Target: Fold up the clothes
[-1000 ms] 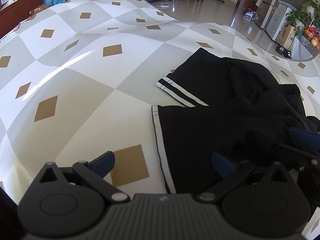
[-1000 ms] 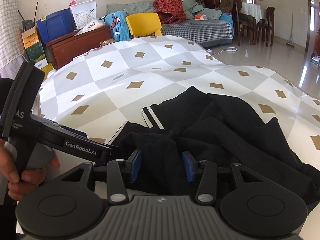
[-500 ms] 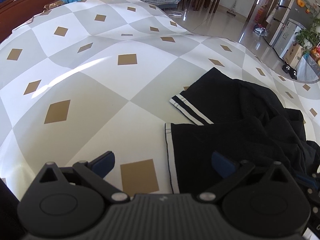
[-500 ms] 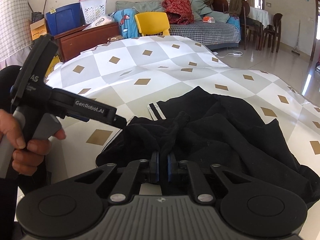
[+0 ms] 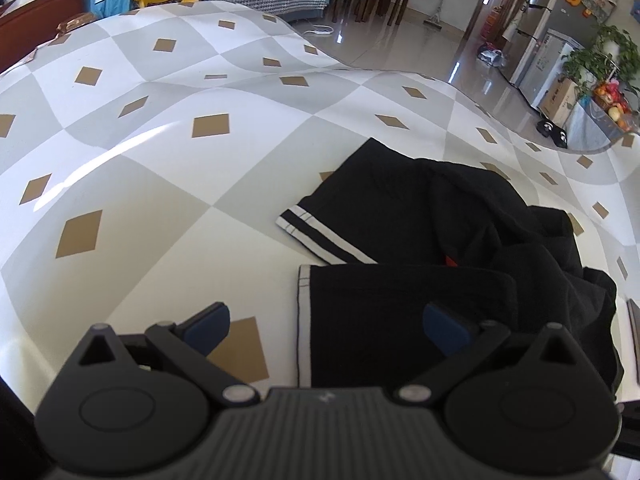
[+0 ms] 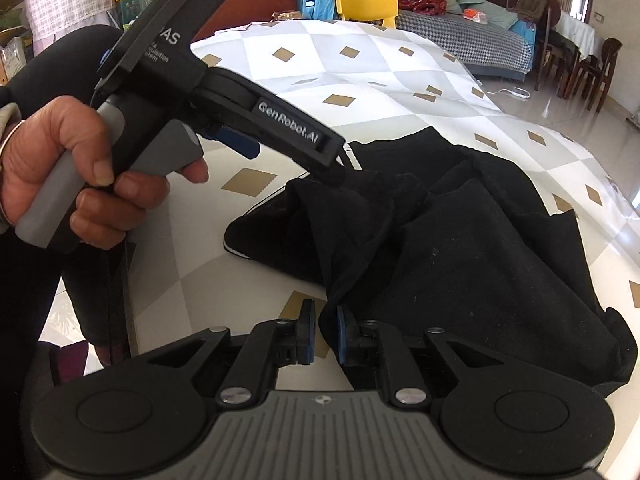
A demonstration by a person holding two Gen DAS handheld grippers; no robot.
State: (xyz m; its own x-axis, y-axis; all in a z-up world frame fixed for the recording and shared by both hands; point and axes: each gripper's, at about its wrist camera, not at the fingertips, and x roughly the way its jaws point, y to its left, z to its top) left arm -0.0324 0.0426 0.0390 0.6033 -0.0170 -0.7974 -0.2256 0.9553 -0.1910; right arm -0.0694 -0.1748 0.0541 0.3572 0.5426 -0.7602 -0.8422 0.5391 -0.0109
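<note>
On checkered tablecloth (image 5: pixel 132 184), crumpled black garment (image 5: pixel 400 208)

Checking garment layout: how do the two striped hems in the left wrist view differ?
The far hem runs diagonally and shows two white bands; the near hem runs toward the camera and shows one narrow white strip. It overlaps the far hem's end. Both edge black cloth.

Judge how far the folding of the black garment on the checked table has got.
Done: nothing looks folded; the black garment lies bunched on the table. In hand: the right gripper is opening with a fabric ridge between its jaws, while the left gripper stands open over the striped hem. Left: flattening and every fold.
</note>
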